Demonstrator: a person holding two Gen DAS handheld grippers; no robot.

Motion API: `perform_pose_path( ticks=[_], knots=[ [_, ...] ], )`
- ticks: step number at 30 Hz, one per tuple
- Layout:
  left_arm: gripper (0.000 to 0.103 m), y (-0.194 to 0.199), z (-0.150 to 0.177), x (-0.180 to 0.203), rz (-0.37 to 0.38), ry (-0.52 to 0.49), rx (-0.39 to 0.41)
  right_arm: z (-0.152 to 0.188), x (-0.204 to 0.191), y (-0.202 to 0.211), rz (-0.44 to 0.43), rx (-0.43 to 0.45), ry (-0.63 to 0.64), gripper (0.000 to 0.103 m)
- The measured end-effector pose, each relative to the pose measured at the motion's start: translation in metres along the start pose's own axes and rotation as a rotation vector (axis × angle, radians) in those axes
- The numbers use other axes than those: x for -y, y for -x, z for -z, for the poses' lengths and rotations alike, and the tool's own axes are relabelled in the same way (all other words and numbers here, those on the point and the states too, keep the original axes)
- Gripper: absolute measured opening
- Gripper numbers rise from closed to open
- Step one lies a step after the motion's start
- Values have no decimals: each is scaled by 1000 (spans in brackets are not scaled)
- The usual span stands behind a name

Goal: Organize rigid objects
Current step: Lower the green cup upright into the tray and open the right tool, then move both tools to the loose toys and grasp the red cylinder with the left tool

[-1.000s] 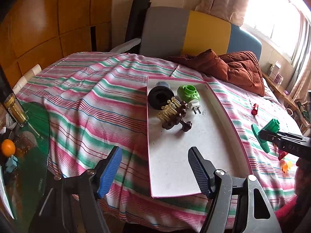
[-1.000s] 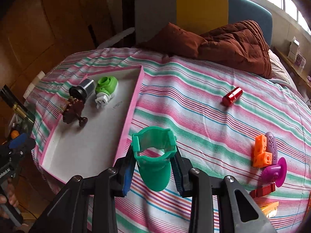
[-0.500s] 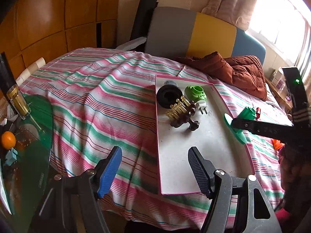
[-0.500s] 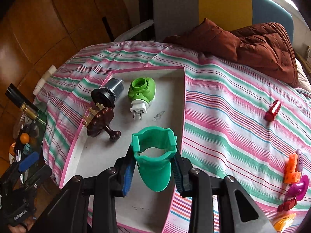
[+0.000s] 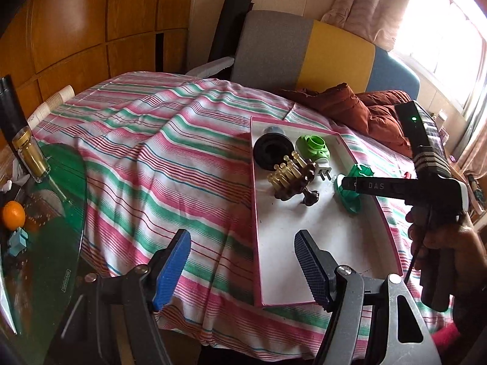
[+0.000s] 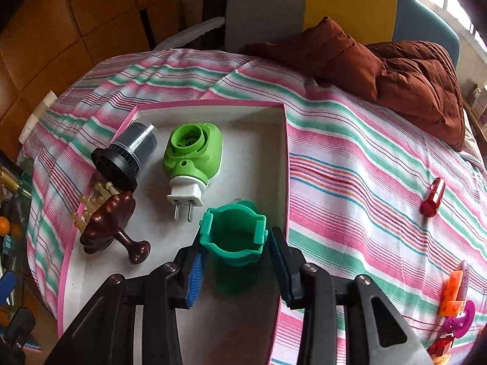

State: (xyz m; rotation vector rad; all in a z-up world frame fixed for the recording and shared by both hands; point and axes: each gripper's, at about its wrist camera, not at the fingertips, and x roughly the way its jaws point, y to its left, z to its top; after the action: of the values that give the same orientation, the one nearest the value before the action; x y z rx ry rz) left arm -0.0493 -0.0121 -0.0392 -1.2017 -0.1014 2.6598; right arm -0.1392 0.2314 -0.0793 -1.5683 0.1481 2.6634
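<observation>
A teal cup-shaped piece (image 6: 232, 232) is seen standing on the floor of the pink-rimmed tray (image 6: 285, 164), near its right wall. The right gripper (image 6: 236, 261) is positioned around it, its jaws parted and a gap shown on the right side. Just beyond it a lime green plug-in device (image 6: 193, 152) is laid with its prongs toward the camera. A black funnel-like cylinder (image 6: 127, 155) and a dark brown wooden peg piece (image 6: 111, 222) are set along the tray's left edge. On the striped bedspread (image 6: 350, 164), a red capsule (image 6: 433, 197) is seen near the bed's right edge.
</observation>
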Motion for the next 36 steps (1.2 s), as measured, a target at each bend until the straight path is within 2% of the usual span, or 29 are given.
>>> perform_pose_path(
  ticks=[2, 12, 27, 36],
  knots=[
    [71, 1, 0, -1, -1, 2, 1, 3, 1, 6, -15, 24, -13, 46],
    [71, 4, 3, 3, -5, -10, 3, 18, 0, 39, -47, 108, -17, 47],
    [71, 12, 3, 14, -7, -45, 13, 42, -1, 73, -3, 191, 40, 47],
    [71, 15, 0, 29, 2, -92, 23, 52, 27, 90, 42, 206, 51, 47]
  ],
)
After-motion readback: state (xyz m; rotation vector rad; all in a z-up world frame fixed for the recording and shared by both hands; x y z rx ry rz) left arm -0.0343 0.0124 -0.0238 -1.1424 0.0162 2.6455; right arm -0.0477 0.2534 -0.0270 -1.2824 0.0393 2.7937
